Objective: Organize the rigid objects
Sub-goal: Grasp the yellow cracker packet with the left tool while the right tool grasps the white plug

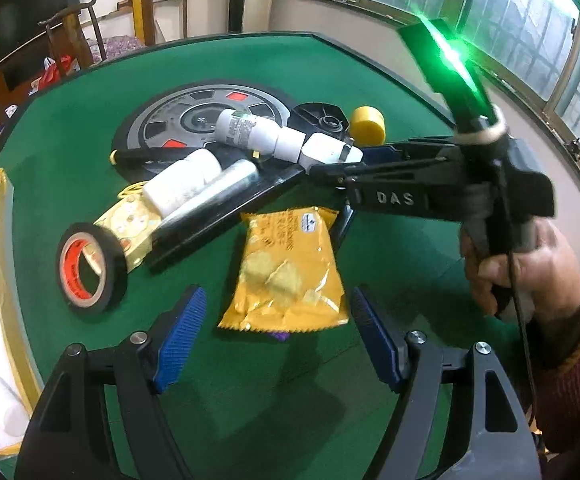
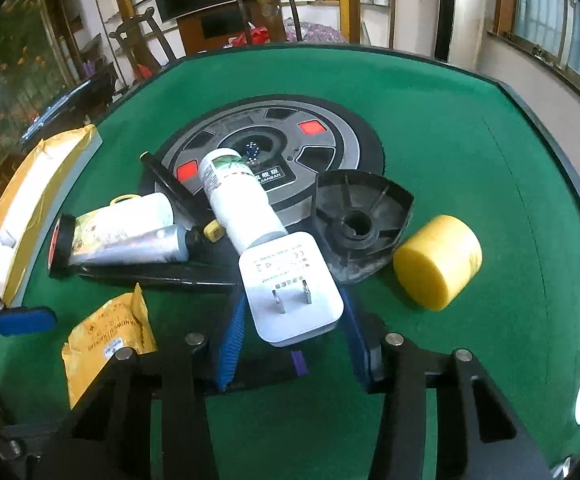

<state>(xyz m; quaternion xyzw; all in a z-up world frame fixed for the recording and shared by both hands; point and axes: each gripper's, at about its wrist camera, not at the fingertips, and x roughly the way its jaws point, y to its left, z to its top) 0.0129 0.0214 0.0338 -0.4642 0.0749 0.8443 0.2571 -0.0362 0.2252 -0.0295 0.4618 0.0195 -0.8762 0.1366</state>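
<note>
Where the green felt worktop carries the lot, the items lie clustered about a round grey centre disc with red squares. Right hand-held gripper: blue pads set against both sides of a white plug adapter, prongs facing the camera; no earlier view to compare, grip reads as clamped on the adapter, which sits at the near edge of the pile, touching the cap end of a white bottle lying on the disc. Left hand-held gripper: jaws apart, nothing between the pads, hovering over a yellow snack packet flat on the felt. Black triangular plastic part: just right of the adapter. Yellow cylinder: on its side, right of that part, apart from it. Black tape roll with red core: left of the packet, standing tilted. White tube and silver tube: side by side on a black flat piece. Yellow-edged box: at the left rim of the worktop. A person's hand holds the right unit's grip.
</note>
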